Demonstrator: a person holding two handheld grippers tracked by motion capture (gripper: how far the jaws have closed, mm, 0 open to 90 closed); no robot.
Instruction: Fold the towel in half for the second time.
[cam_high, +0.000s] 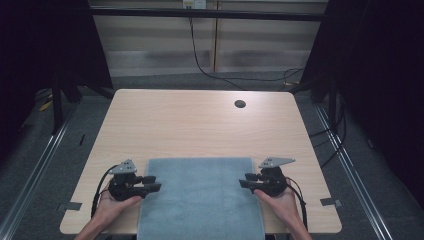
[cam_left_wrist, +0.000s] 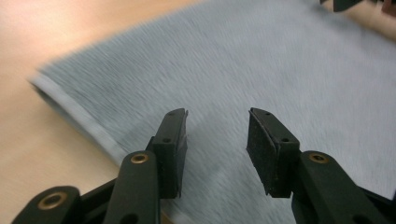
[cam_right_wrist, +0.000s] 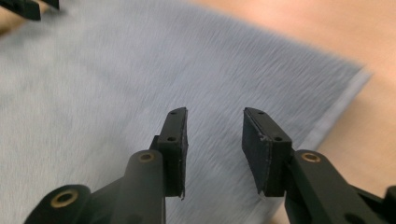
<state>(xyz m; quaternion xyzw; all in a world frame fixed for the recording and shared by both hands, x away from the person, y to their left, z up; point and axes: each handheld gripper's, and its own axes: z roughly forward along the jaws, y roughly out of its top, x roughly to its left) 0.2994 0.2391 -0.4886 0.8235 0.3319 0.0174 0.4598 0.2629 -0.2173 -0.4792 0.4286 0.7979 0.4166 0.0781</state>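
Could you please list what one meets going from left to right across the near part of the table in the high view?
Left gripper, black, two-jawed, held in the left hand → flat grey-blue cloth towel → right gripper, black, held in the right hand → bare edge of the light wooden table.

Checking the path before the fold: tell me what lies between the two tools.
In the high view, only flat towel spans the stretch between the left tool and the right tool; nothing else rests on it.
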